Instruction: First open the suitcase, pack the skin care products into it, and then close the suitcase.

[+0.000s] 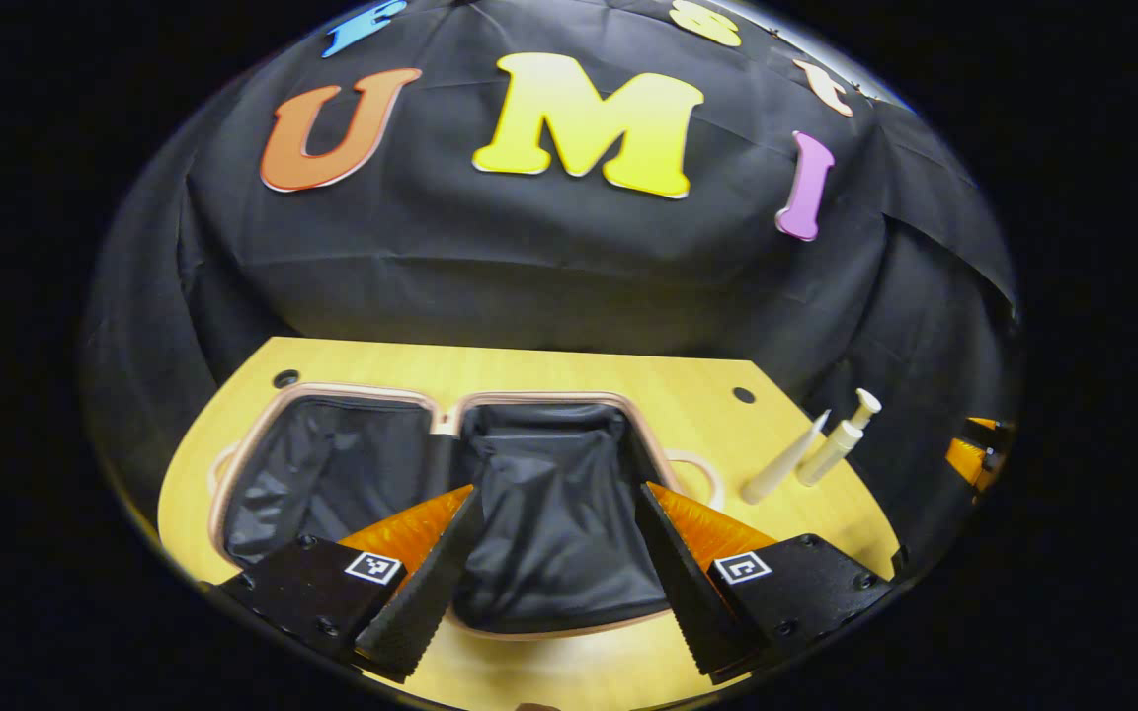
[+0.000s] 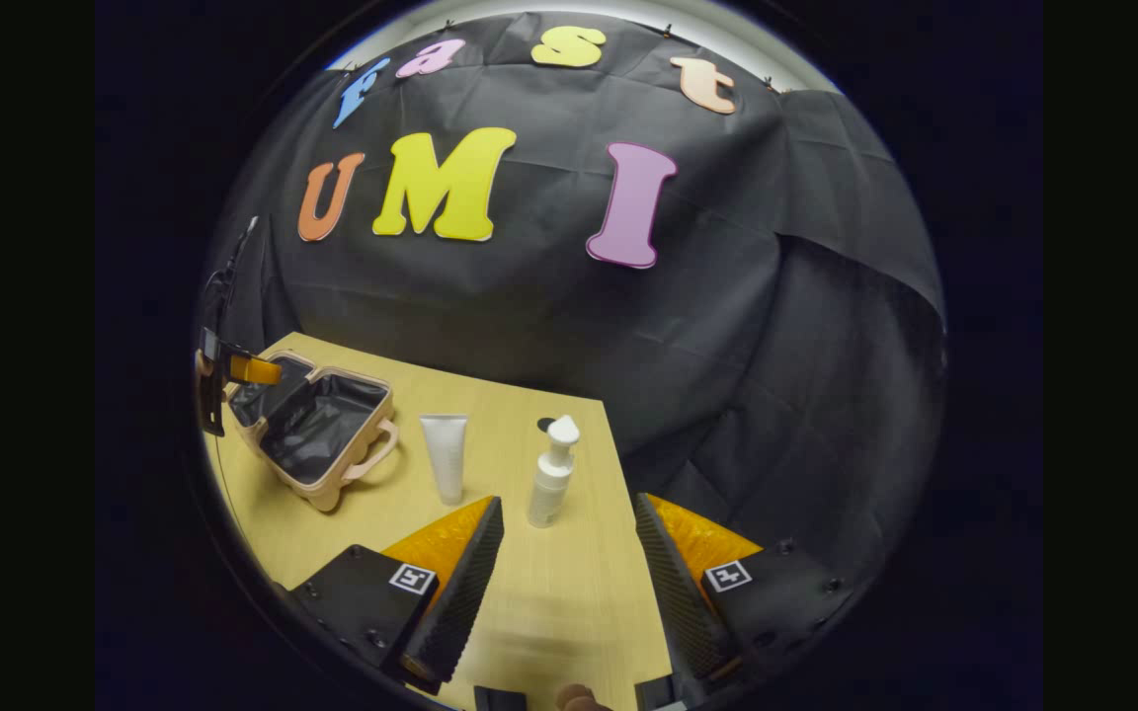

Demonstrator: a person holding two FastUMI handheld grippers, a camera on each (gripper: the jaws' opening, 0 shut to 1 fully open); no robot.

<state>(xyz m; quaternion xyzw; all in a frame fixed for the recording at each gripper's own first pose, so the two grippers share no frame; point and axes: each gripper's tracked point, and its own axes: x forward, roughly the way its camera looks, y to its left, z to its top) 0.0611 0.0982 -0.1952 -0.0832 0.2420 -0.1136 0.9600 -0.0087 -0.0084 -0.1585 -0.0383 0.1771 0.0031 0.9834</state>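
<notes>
Since the suitcase already lies open on the bench, both tools, the left tool and the right tool, hang wide open and empty, the right facing the pump bottle and tube.

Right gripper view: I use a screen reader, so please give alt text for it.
Open tongs hover over a pale wooden table, facing a white pump bottle and a white squeeze tube. Left of them sits an open pinkish suitcase with black lining.

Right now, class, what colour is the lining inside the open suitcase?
Black; the lining shows best in the left gripper view.
</notes>
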